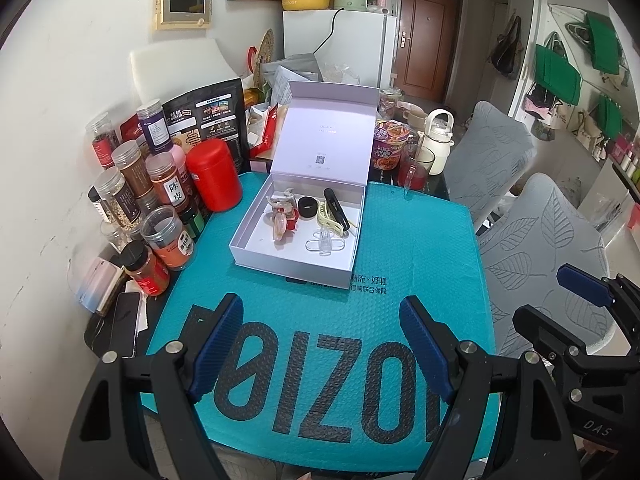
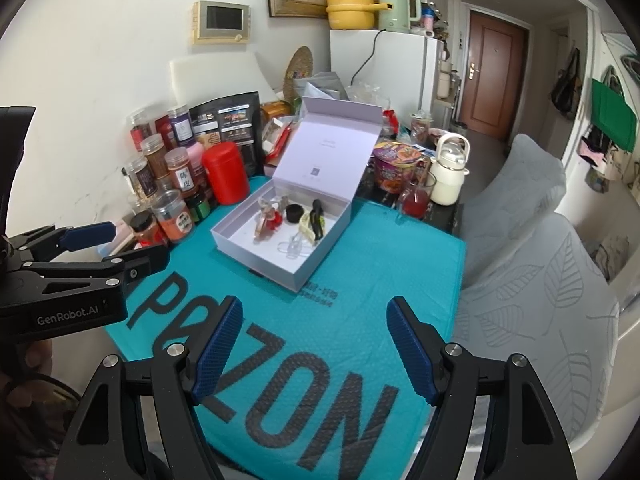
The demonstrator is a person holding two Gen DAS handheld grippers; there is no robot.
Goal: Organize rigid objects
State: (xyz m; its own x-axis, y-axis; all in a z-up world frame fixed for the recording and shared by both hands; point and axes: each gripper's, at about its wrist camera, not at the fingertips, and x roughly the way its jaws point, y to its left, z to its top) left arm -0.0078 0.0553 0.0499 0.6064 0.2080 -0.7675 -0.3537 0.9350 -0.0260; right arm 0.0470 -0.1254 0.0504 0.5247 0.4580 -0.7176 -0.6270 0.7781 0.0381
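An open pale lilac box sits on a teal bubble mailer, its lid standing up behind it. Inside lie hair clips: a black clip, a cream claw clip, a clear clip, a pink-red clip and a black ring. My left gripper is open and empty, near the mailer's front edge. My right gripper is open and empty, also short of the box.
Spice jars and a red canister crowd the left by the wall. A noodle cup, glass and white kettle stand behind the box. Two grey chairs are at the right.
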